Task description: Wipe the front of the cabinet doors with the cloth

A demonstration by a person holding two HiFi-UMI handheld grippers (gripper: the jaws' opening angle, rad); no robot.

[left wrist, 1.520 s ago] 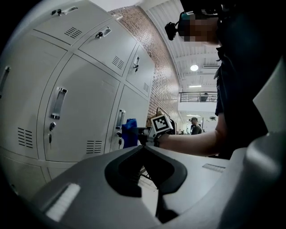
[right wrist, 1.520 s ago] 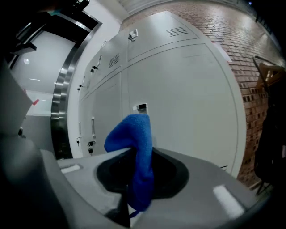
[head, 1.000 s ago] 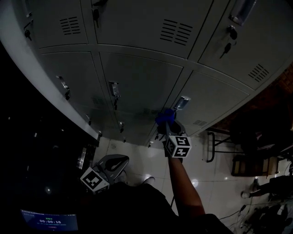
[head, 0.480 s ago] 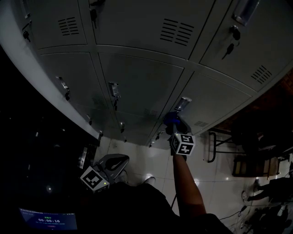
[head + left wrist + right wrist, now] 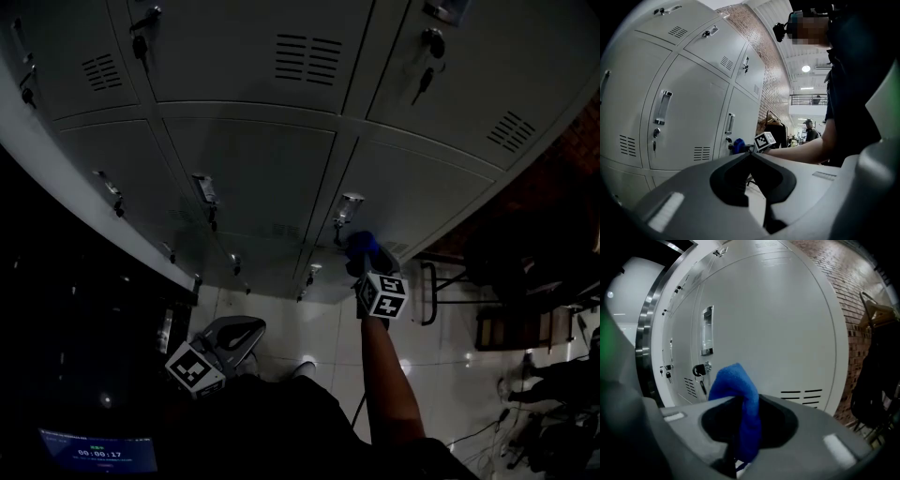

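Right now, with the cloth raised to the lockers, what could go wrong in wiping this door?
1. The blue cloth is pinched in a narrow fold by the right gripper, so pressing on the door may pull it loose.
2. The key hanging from the nearby lock could snag it.
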